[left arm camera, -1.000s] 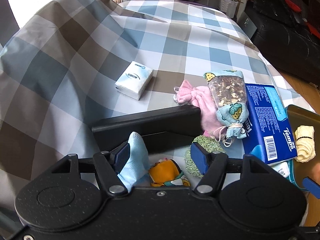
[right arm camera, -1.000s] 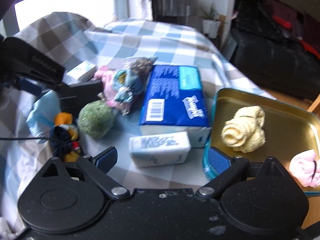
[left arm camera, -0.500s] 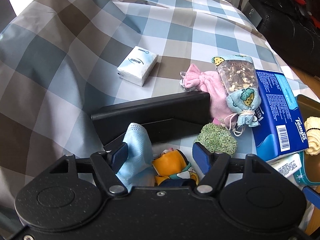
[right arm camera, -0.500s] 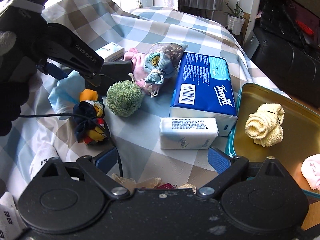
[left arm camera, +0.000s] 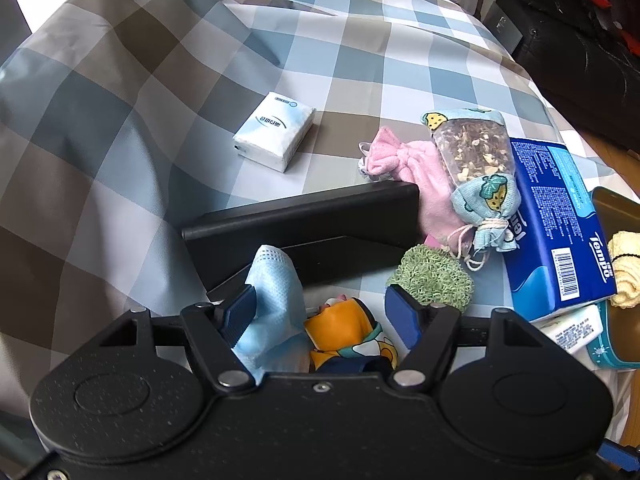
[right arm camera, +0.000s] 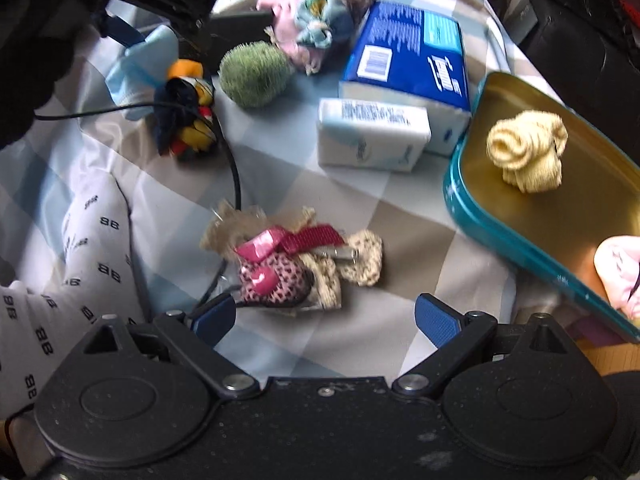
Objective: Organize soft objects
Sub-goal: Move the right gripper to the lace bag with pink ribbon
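The big blue tissue pack (right arm camera: pixel 408 50) lies flat on the checked cloth (left arm camera: pixel 120 128), a smooth shiny block. Touching its near side is a small white tissue pack (right arm camera: pixel 372 136). Just beside the big pack on the right is a teal tin tray (right arm camera: pixel 516 240) with a gold inside, and in it sits a rolled, bumpy yellow cloth (right arm camera: pixel 528 150). To the left of the big pack is a round, fuzzy green ball (right arm camera: pixel 254 74). The left gripper (left arm camera: pixel 320 310) has just been opening; its jaws stand apart, and the left pad (left arm camera: pixel 240 312) touches a thin, crinkly light blue mask (left arm camera: pixel 276 300), with a bunched orange and dark cloth (left arm camera: pixel 344 332) below the gap. The right gripper (right arm camera: pixel 324 316) is wide open above a lacy pink and cream bundle (right arm camera: pixel 288 264).
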A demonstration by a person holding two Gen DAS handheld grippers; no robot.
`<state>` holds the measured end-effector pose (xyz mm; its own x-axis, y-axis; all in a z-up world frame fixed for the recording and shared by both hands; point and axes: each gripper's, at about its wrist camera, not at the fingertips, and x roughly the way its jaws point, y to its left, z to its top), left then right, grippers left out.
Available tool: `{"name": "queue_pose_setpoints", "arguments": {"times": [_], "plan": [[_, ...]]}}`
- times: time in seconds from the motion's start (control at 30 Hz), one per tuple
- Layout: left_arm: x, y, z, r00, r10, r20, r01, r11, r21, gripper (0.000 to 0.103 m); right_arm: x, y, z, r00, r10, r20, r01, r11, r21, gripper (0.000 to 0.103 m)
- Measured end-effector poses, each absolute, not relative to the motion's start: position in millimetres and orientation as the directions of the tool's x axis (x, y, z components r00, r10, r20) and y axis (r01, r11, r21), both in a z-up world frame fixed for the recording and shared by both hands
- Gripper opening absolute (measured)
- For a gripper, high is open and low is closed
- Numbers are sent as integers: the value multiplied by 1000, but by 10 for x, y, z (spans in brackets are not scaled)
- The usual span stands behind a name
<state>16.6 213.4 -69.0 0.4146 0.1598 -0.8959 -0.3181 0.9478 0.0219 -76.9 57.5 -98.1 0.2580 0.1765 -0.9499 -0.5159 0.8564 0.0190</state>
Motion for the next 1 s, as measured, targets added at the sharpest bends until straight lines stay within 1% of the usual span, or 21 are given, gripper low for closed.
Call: {"name": "queue_pose_setpoints", "arguments": {"times": [0.1, 0.2, 0.33, 0.4, 0.53, 0.63, 0.7, 0.87, 1.0], "plan": [[163, 2121, -691, 414, 159, -896, -314, 949, 24, 66, -655, 677, -1081, 197, 124, -972, -491, 871, 12, 97], [158, 2104, -688, 417, 157, -895, -307, 951, 24, 67, -545, 788, -1185, 163, 104, -981, -467, 884, 16, 95], [158, 2111, -696, 416, 156, -896, -309, 951, 22, 67, -406, 811, -1128, 267, 92, -959, -385, 923, -18, 95], [159, 2114, -705, 414, 155, -897, -310, 951, 21, 67, -328, 765, -1087, 322, 91, -942, -328, 945, -20, 91], [159, 2114, -716, 411, 154, -898, -308, 951, 22, 67, -245, 616, -966, 353, 142, -925, -270, 962, 45, 90], [158, 2113, -715, 412, 154, -898, -304, 952, 24, 67, -219, 497, -838, 320, 224, -921, -325, 939, 115, 90], [162, 2103, -723, 411, 154, -898, -298, 954, 27, 67, -213, 479, -784, 275, 268, -923, -411, 901, 139, 91], [169, 2047, -733, 411, 150, -899, -270, 962, 37, 67, -252, 496, -705, 222, 281, -934, -639, 765, 79, 91], [175, 2002, -737, 416, 144, -898, -242, 969, 44, 67, -298, 636, -801, 184, 281, -942, -768, 639, 41, 90]]}}
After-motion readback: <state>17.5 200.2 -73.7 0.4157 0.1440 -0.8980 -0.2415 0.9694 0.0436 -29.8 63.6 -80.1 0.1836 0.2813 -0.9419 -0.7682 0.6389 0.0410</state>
